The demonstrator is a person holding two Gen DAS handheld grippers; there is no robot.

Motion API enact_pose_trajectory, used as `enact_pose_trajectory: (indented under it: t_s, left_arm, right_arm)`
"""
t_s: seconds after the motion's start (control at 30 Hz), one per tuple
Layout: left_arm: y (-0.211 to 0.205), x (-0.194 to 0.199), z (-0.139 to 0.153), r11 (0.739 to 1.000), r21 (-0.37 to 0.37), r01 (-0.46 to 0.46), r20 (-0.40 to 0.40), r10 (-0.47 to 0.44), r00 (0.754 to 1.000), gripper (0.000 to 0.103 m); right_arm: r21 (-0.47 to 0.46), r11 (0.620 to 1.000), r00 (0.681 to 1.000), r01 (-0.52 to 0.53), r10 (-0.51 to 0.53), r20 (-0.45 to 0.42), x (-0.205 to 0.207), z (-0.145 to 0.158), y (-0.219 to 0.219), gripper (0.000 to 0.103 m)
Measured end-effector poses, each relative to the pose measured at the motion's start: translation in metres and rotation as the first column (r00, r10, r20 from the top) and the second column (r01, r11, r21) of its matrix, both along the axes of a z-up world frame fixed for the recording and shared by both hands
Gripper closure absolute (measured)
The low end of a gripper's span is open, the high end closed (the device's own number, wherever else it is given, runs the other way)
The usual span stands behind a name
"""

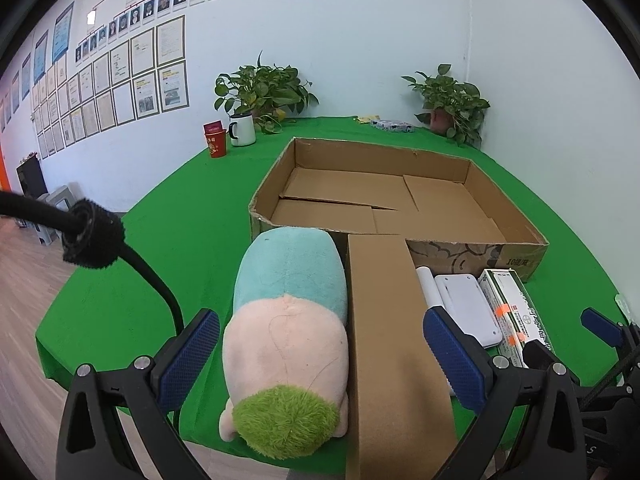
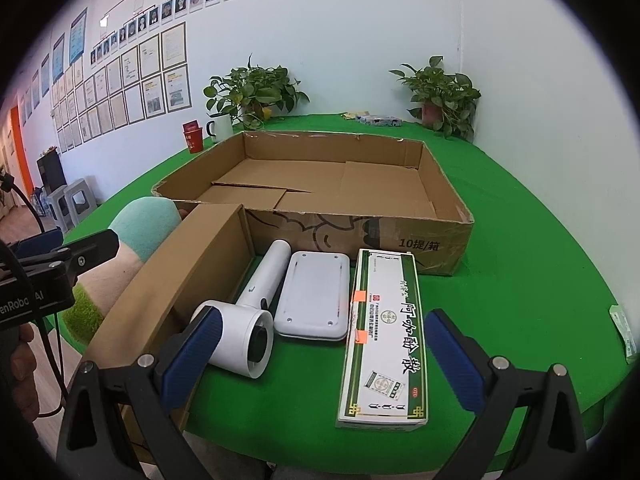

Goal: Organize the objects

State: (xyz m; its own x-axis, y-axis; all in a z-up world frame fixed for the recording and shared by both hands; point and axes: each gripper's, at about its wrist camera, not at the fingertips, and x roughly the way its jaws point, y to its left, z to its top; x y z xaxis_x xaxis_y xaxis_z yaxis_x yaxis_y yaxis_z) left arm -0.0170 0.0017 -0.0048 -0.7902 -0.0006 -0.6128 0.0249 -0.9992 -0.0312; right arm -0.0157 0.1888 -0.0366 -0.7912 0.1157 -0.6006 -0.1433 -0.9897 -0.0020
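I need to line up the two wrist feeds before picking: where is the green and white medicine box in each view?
Left wrist: medicine box at the right edge, lower half, right of the flat white device.
Right wrist: medicine box lower centre, lying lengthwise on the green cloth.
Shared landmark: the open cardboard tray just behind it.

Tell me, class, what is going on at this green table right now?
A person holds two grippers, both open and empty. The left gripper hovers over a plush toy and a long brown box. The right gripper hovers over a white hair dryer, a white flat device and a medicine box. The big cardboard tray behind holds nothing yet.
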Motion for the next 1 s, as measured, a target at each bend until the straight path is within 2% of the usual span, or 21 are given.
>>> enact_pose_trajectory:
  t_s: [0.63,1.0]
  left_arm:
    - [-0.0005,0.0003,-0.0015,0.999,-0.005,0.036,0.015,-0.036,0.999,0.002]
    - [-0.0023,0.0012,0.0008,0.999,-0.003,0.046,0.005,-0.046,0.999,0.002]
  right_arm:
    - [0.055,0.997,0.997,0.048,-0.052,0.064,-0.0035,-0.0017,0.003,0.002]
    - [0.074,0.996,0.996,0.048,-0.053,0.065,-0.0046,0.0012,-0.0005,0.002]
